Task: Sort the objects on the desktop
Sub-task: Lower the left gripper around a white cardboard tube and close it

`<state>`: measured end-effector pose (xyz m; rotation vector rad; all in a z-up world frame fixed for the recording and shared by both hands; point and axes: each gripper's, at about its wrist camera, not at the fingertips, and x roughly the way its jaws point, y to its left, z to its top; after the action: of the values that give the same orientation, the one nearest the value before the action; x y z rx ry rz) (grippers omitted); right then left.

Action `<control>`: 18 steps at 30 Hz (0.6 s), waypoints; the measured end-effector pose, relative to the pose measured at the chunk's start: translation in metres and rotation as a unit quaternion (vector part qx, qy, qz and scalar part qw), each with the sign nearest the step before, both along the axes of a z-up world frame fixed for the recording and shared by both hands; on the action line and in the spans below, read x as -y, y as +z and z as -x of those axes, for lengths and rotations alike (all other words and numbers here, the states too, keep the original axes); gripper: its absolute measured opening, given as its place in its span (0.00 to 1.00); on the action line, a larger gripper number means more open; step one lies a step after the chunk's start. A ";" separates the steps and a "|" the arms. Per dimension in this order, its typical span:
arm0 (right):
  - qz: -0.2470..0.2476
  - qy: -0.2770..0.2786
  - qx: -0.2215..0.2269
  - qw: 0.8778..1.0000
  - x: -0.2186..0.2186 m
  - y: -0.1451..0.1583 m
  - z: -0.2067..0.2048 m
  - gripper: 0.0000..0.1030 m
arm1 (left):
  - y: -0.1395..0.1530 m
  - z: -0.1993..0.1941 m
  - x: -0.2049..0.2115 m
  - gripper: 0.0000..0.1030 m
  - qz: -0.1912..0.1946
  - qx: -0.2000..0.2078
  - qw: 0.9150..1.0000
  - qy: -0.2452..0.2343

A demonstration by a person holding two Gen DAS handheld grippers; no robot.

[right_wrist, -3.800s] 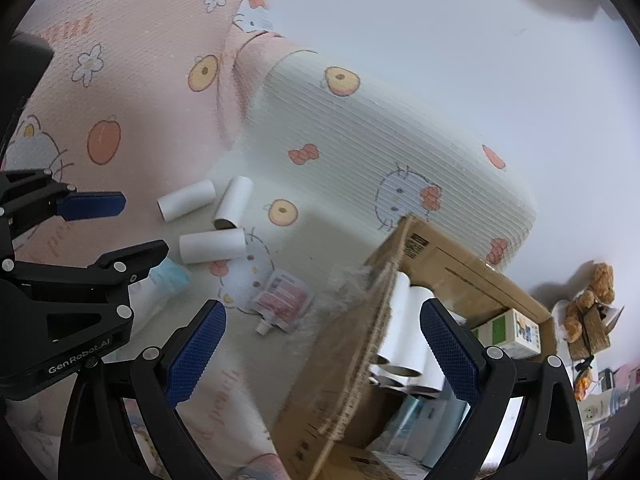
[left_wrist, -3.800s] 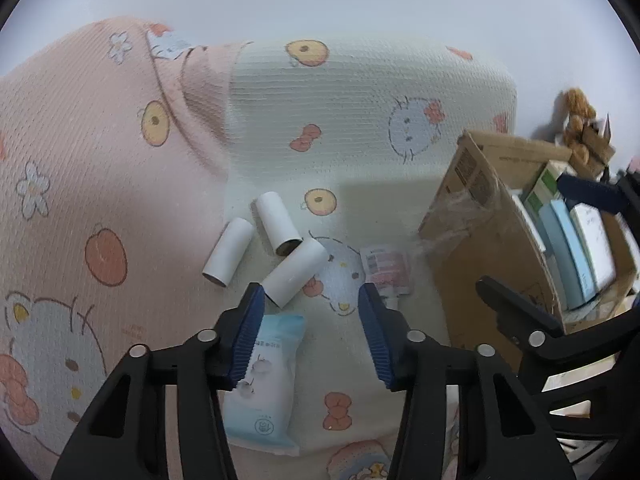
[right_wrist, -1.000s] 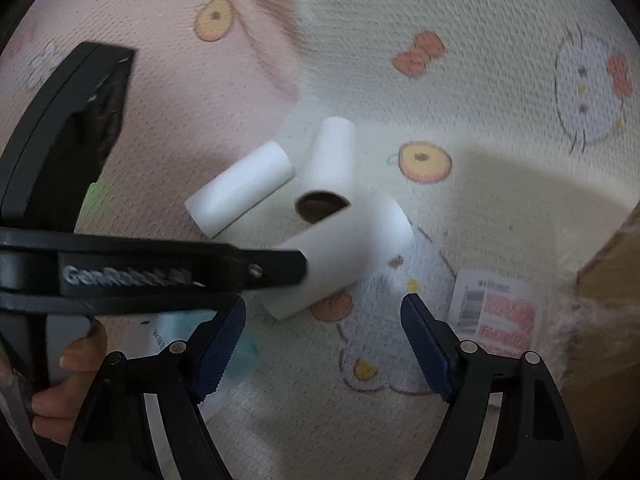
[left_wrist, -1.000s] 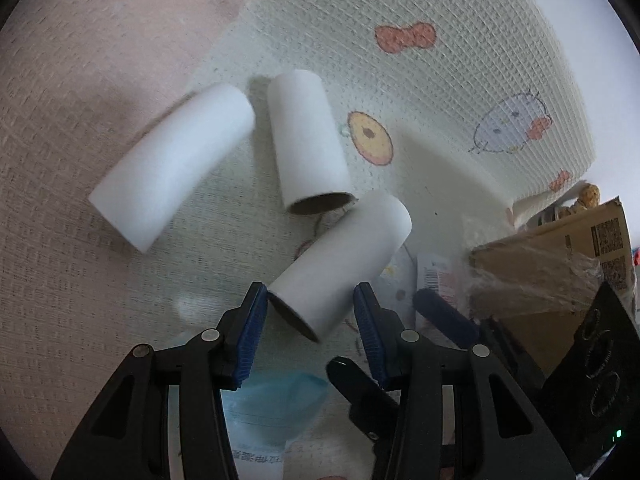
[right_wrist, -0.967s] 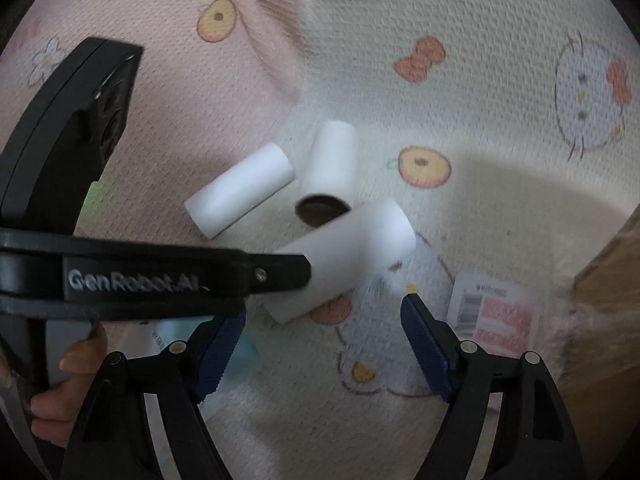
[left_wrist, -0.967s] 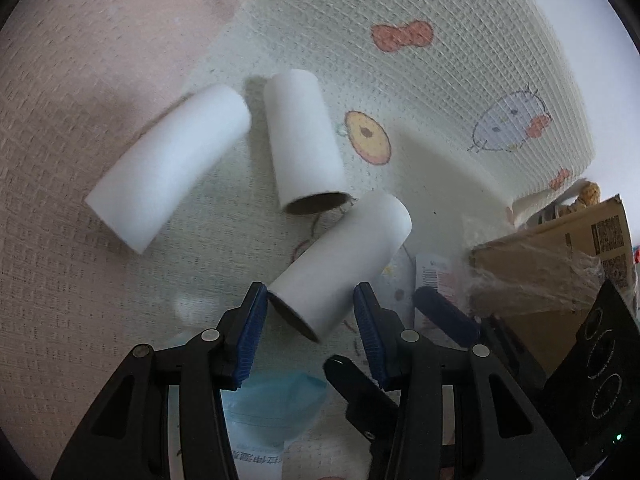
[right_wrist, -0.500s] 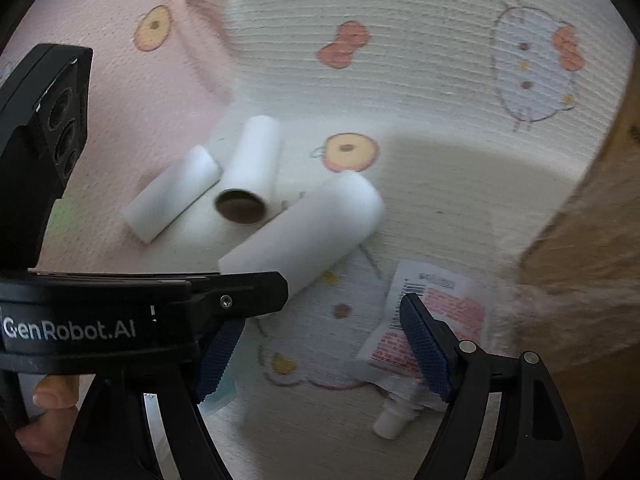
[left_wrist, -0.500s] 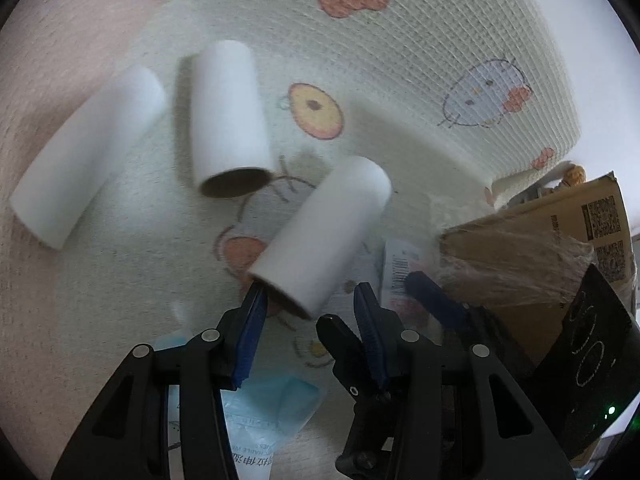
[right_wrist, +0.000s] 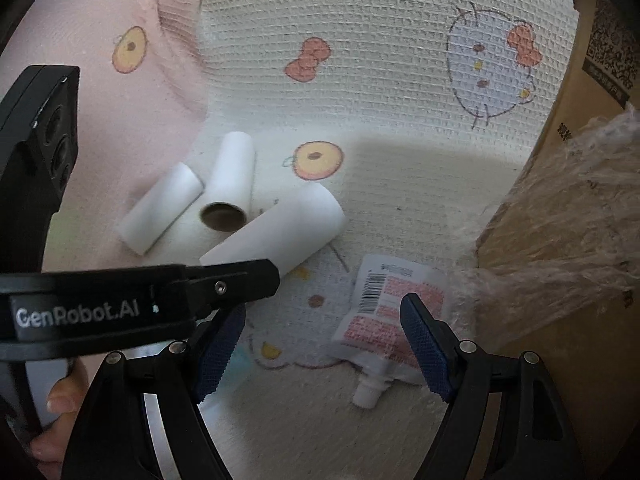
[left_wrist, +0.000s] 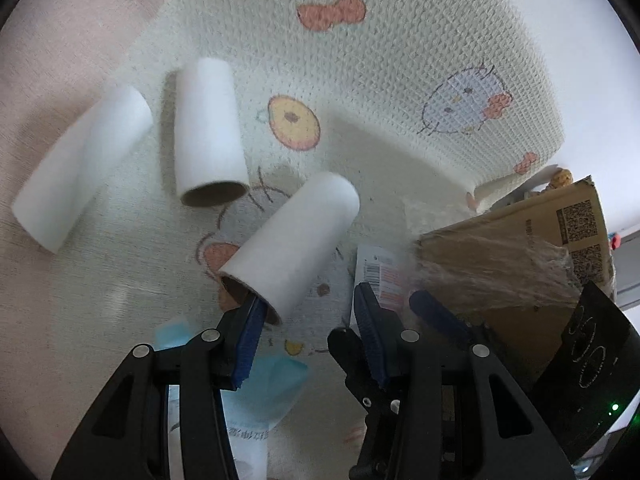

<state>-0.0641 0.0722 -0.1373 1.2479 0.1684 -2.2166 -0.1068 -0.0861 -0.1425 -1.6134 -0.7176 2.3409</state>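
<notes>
Three white paper rolls lie on the patterned blanket. The nearest roll (left_wrist: 294, 240) (right_wrist: 280, 232) points its open end at my left gripper (left_wrist: 310, 320), which is open; its left finger touches the roll's end, and the roll is not between the jaws. The middle roll (left_wrist: 206, 132) (right_wrist: 232, 178) and the far-left roll (left_wrist: 80, 166) (right_wrist: 162, 206) lie behind. A white and red spout pouch (right_wrist: 384, 312) (left_wrist: 378, 272) lies just ahead of my open, empty right gripper (right_wrist: 324, 344).
A cardboard box (left_wrist: 520, 248) (right_wrist: 560, 200) with torn plastic wrap stands on the right. A blue wipes packet (left_wrist: 256, 392) lies under my left gripper. The left gripper's body (right_wrist: 100, 304) crosses the right wrist view. The blanket (left_wrist: 380, 80) rises into a fold behind.
Both grippers have moved right and forward. The nearest roll has slid out from between the left jaws to the left finger's tip. The pouch has come close to the right gripper.
</notes>
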 end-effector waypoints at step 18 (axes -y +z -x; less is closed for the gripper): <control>0.029 -0.011 0.029 0.999 0.007 -0.020 0.012 0.76 | 0.039 0.005 0.020 0.47 0.068 -0.024 0.997 -0.020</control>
<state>-0.0765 0.0649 -0.1573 1.2871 0.0677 -2.1845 -0.1115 -0.1061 -0.1036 -1.6027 -0.5215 2.4394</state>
